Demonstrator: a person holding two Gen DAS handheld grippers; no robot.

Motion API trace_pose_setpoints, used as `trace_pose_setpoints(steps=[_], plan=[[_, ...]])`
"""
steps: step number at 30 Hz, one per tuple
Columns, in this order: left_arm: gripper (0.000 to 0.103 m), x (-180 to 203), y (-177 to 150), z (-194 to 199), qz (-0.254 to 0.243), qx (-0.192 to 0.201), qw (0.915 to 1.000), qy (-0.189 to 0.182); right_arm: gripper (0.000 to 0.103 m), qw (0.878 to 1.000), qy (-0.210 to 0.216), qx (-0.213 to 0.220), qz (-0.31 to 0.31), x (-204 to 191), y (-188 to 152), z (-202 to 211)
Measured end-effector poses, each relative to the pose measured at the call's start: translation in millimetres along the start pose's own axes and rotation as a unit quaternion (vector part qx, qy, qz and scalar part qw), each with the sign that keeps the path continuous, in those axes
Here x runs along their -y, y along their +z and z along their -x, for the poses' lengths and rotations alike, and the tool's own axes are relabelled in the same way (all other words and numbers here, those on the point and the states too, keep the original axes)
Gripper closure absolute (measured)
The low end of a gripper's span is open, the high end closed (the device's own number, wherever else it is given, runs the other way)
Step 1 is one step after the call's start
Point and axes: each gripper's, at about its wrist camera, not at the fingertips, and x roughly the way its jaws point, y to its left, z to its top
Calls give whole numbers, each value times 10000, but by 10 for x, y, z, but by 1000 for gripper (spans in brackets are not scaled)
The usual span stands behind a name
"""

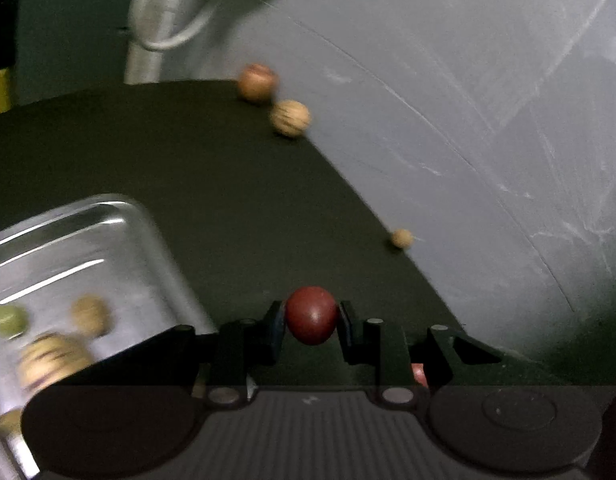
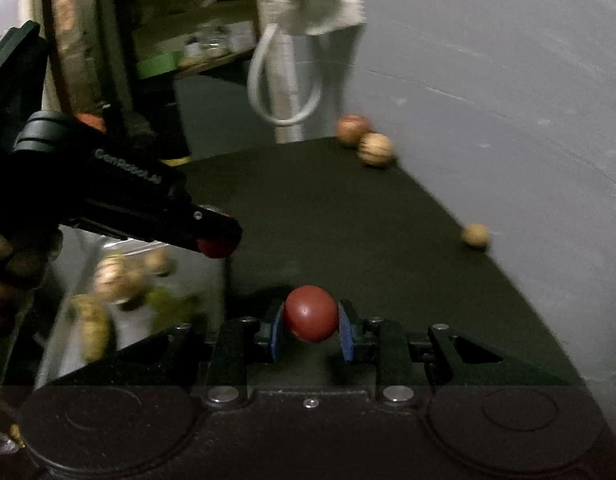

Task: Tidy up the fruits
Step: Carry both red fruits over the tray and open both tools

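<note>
1. My left gripper point(image 1: 311, 316) is clamped on a dark red round fruit point(image 1: 311, 315), low centre of the left wrist view, above the dark mat point(image 1: 188, 152).
2. My right gripper point(image 2: 311, 314) pinches a second red round fruit point(image 2: 311, 313), low centre of its own view. The left gripper also shows at mid-left there, its tip with its fruit over the clear container point(image 2: 188, 280).
3. Done so far, I judge: several tan and green fruits already lie in the clear container point(image 1: 120, 248) at lower left.
4. Left to do: the two held ones, plus three tan fruits along the mat's far edge: a reddish-tan one point(image 1: 258, 82), a striped one point(image 1: 290, 117) touching it, and a small one point(image 1: 401, 238) further right.
5. The held fruits are near-spherical, so I see no long axis or heading.
</note>
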Motion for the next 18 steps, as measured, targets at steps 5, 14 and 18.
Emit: trace_pose_setpoints(steps=[5, 14, 18], plan=[[73, -238, -222, 489, 298, 222, 9987, 354, 73, 9982, 450, -6, 387, -408, -16, 51], [73, -519, -937, 1082, 992, 139, 9929, 647, 73, 9881, 996, -435, 1085, -850, -306, 114], [73, -664, -1136, 1139, 1259, -32, 9890, 776, 73, 9850, 1035, -607, 1243, -976, -438, 93]])
